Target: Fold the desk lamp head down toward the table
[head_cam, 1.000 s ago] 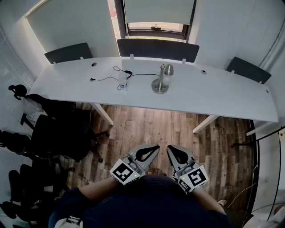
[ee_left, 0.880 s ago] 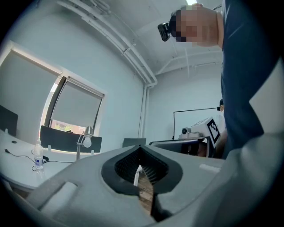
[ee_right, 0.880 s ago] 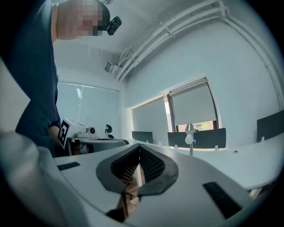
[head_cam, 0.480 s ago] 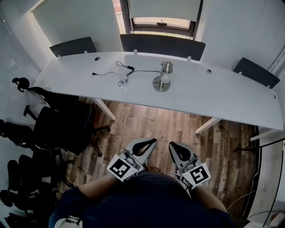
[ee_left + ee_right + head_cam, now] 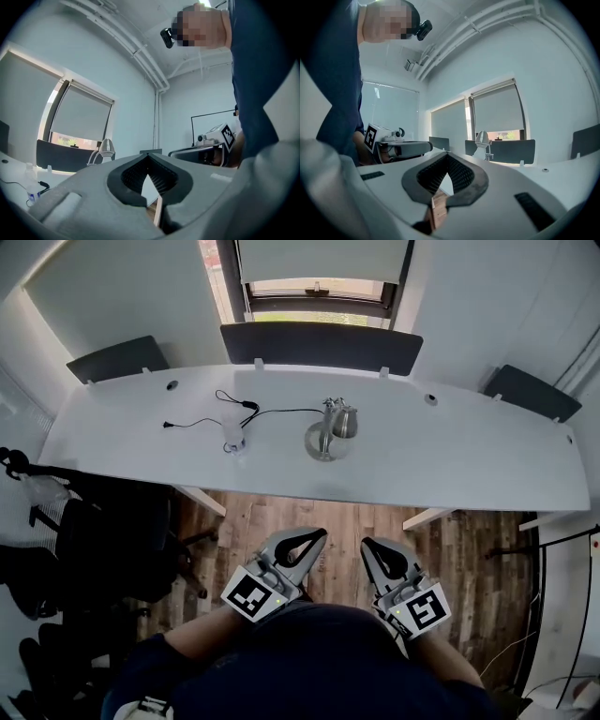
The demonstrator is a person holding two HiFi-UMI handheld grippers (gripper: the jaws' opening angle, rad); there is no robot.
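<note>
Walls (image 5: 122, 292): white, plain.
Window (image 5: 314, 289): middle of the far wall; pale blind (image 5: 319, 257) lowered most of the way, a strip of daylight under it.
Floor (image 5: 328, 521): brown wood planks.
Table (image 5: 469, 460): long, white, curved, on slanted white legs (image 5: 202, 500).
Panels (image 5: 319, 343): three dark ones along the table's far edge.
Chairs (image 5: 112, 540): black, at the left, beside the table's near edge.
Pipes (image 5: 487, 23): white, along the ceiling.
</note>
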